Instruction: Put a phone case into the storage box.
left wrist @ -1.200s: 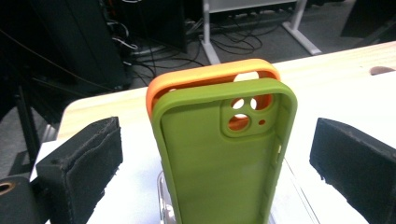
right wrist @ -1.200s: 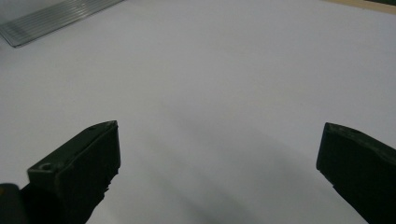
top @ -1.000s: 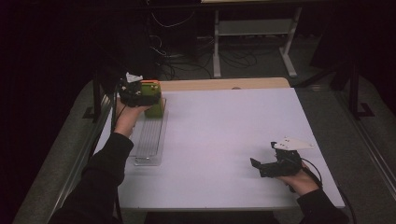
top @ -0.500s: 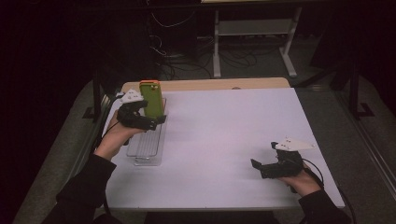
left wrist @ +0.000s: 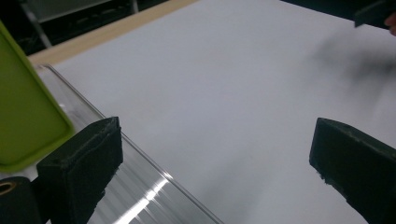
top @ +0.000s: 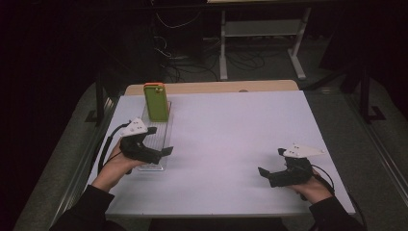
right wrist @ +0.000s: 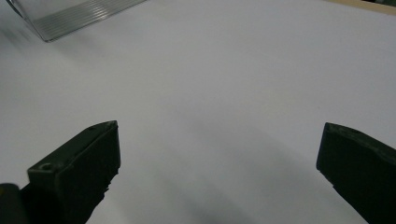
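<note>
Two grippers stand empty with jaws wide. The left gripper (top: 155,144) has drawn back toward 6 o'clock from the green phone case (top: 156,101), which now stands upright on its own in the far slots of the clear ribbed rack (top: 156,144) at the worktop's (top: 231,139) 10 o'clock. Placement looks finished. The right gripper (top: 269,174) rests at 4 o'clock, unmoved.

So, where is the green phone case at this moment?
In the high view the green phone case stands upright at the far end of the clear ridged rack, on the table's left side, beyond the left gripper.
</note>
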Motion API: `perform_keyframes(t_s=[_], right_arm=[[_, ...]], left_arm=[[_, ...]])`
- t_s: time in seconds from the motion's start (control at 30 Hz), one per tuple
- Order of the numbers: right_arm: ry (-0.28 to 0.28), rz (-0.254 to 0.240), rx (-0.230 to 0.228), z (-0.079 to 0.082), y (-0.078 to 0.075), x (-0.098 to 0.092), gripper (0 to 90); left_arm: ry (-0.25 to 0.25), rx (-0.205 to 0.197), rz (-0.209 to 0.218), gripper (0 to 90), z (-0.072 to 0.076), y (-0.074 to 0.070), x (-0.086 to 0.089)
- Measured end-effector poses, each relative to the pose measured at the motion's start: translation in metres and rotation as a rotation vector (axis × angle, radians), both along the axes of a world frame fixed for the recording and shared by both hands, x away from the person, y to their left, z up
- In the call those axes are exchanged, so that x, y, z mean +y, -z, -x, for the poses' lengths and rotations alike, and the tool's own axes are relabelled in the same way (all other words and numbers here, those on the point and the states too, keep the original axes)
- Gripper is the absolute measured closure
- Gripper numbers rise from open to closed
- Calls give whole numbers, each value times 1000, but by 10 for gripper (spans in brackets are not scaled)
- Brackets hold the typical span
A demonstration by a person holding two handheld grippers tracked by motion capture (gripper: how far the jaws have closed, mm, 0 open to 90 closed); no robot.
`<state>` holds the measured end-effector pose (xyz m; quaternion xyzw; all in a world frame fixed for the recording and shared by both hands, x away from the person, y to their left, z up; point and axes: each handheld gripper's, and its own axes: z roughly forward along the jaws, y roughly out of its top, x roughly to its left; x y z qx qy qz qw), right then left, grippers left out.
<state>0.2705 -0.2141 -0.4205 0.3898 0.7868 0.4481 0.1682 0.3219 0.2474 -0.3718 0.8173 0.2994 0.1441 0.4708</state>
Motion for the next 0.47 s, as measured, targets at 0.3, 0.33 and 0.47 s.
perform_keyframes(t_s=[0.3, 0.33, 0.47], right_arm=[[-13, 3, -6, 0, 0, 0, 0], [-9, -2, 1, 0, 0, 1, 0], [-12, 4, -1, 0, 0, 1, 0]], left_arm=[[19, 22, -10, 21, 9, 16, 0], [22, 22, -11, 21, 9, 16, 1], [20, 27, -2, 21, 10, 17, 2]])
